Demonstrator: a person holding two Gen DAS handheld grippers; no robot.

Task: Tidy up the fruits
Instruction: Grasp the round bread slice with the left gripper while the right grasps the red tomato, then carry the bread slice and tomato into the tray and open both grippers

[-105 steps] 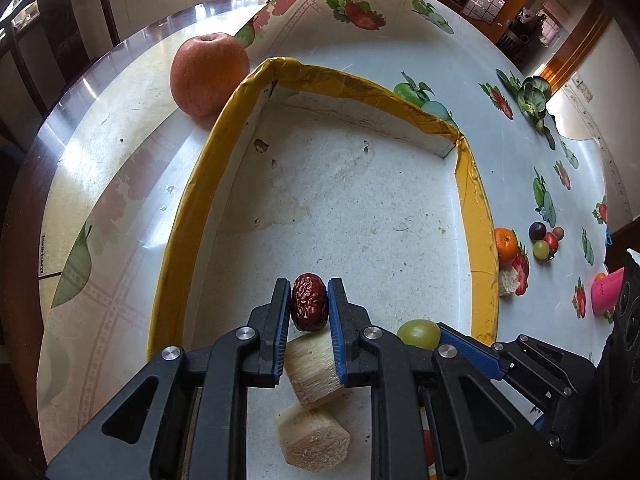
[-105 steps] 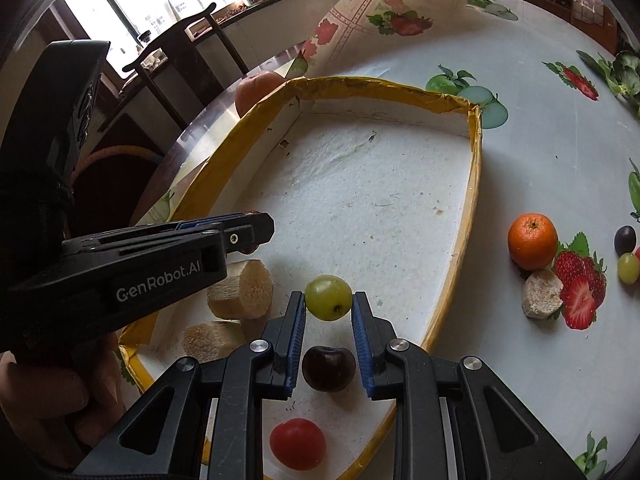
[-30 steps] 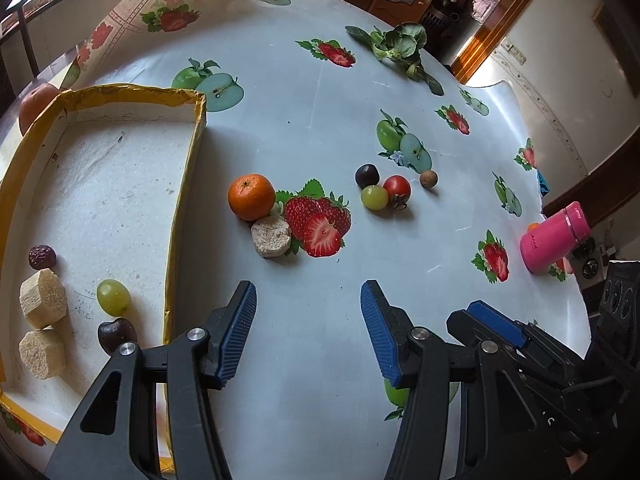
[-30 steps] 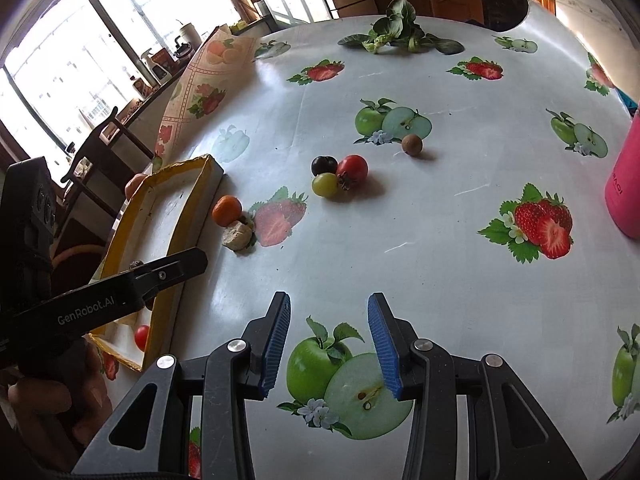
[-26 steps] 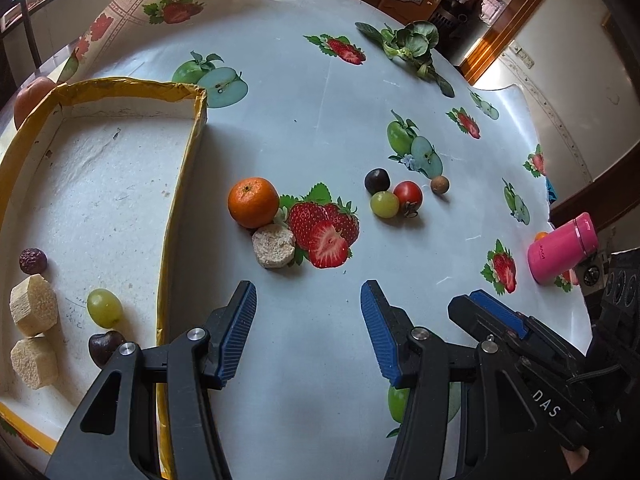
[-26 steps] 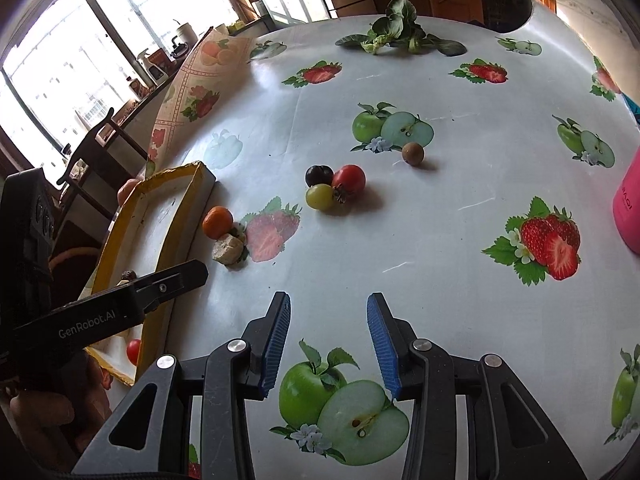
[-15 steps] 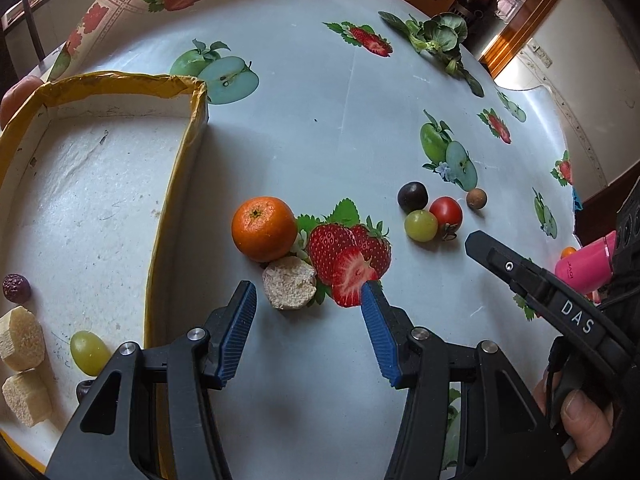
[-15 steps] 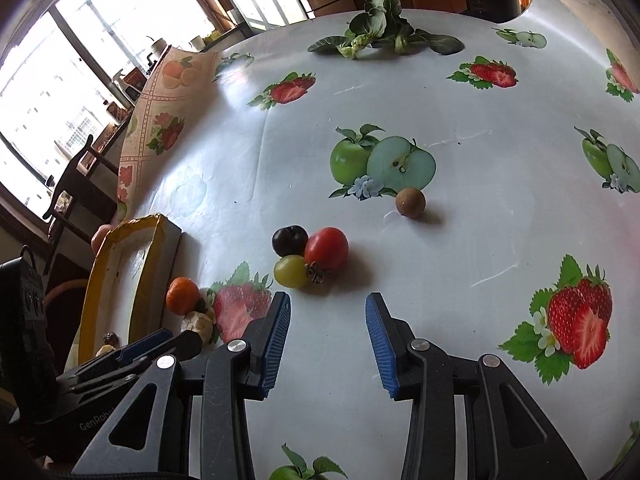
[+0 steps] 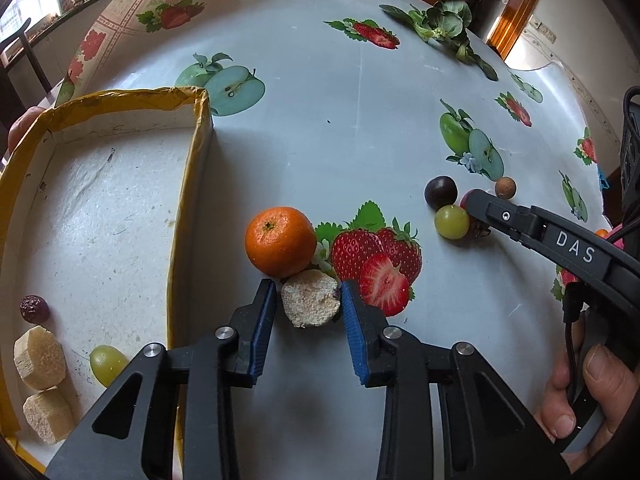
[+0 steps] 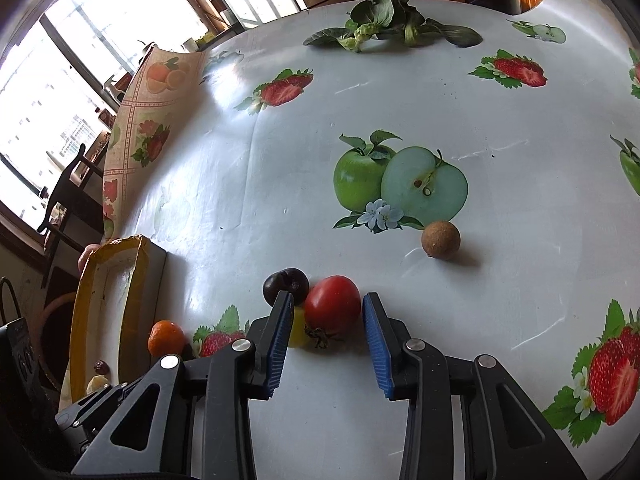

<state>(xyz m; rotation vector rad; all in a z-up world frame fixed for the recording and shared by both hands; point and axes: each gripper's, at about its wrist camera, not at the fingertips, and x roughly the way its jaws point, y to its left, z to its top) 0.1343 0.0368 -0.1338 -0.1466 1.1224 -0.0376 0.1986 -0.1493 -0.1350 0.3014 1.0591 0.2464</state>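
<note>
My left gripper [image 9: 308, 296] is open, its jaws on either side of a beige sugarcane chunk [image 9: 310, 304] lying on the table next to an orange tangerine [image 9: 280, 246]. My right gripper [image 10: 326, 312] is open around a red cherry tomato [image 10: 332, 304]; a dark cherry [image 10: 286, 284] and a green grape [image 10: 297, 332] touch it on the left. The yellow-rimmed white tray [image 9: 188, 184] on the left holds a red date [image 9: 35, 309], two sugarcane chunks [image 9: 40, 354] and a green grape [image 9: 108, 364].
A brown longan [image 10: 440, 240] lies just beyond the tomato on the right. Leafy greens [image 10: 380, 20] lie at the far table edge. The tablecloth has printed apples and strawberries. The right gripper's body [image 9: 560, 240] reaches in from the right in the left wrist view.
Both grippers moved away from the tray and forward and down. The left now brackets the sugarcane chunk, the right brackets the cherry tomato. Both stayed open.
</note>
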